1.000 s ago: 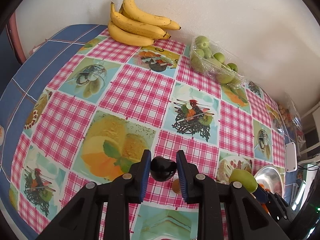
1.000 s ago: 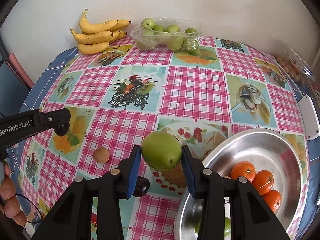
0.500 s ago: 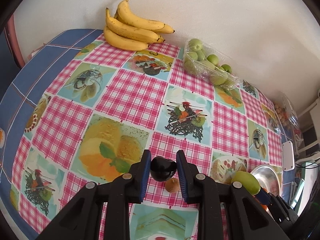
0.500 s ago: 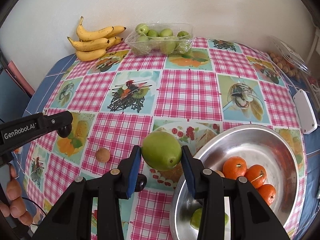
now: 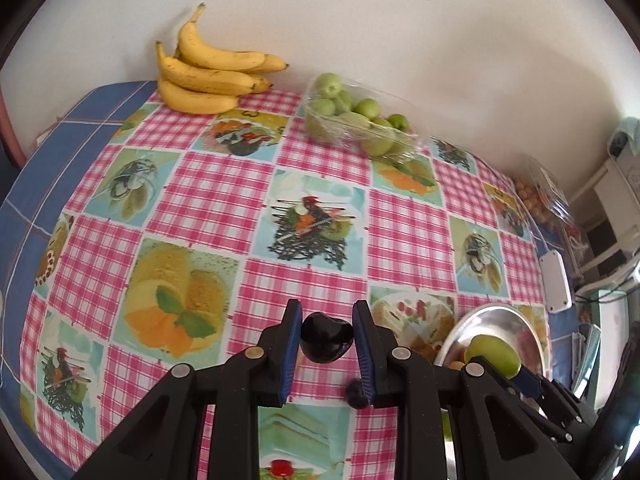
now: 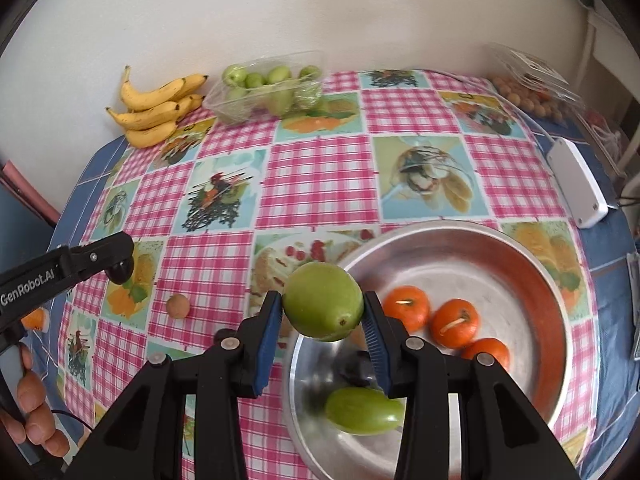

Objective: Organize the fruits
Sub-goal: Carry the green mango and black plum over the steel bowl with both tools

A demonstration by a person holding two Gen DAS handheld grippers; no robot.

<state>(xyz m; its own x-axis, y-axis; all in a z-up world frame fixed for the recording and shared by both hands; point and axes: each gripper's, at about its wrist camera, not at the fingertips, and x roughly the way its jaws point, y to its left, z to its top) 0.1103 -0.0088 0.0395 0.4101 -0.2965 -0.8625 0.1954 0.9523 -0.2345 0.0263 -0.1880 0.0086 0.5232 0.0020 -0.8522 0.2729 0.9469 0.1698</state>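
Note:
My left gripper [image 5: 326,338] is shut on a small dark plum [image 5: 326,340], held above the checked tablecloth. From the right wrist view that same gripper [image 6: 120,270] shows at the left with the plum [image 6: 121,271] at its tip. My right gripper [image 6: 323,314] is shut on a large green fruit [image 6: 323,307], held over the left rim of the metal bowl [image 6: 520,248]. In the bowl lie three oranges [image 6: 456,322], a green fruit [image 6: 364,410] and a dark fruit [image 6: 356,368]. A small brown fruit [image 6: 178,306] rests on the cloth.
Bananas [image 5: 204,76] and a clear tray of green fruits [image 5: 352,118] stand by the back wall. A clear pack of small brown fruits [image 6: 532,88] and a white box [image 6: 576,180] sit at the right. A hand [image 6: 36,412] grips the left tool.
Both grippers have shifted right with their fruit. The bowl has come closer under the right gripper, and the green fruit now hangs over its rim.

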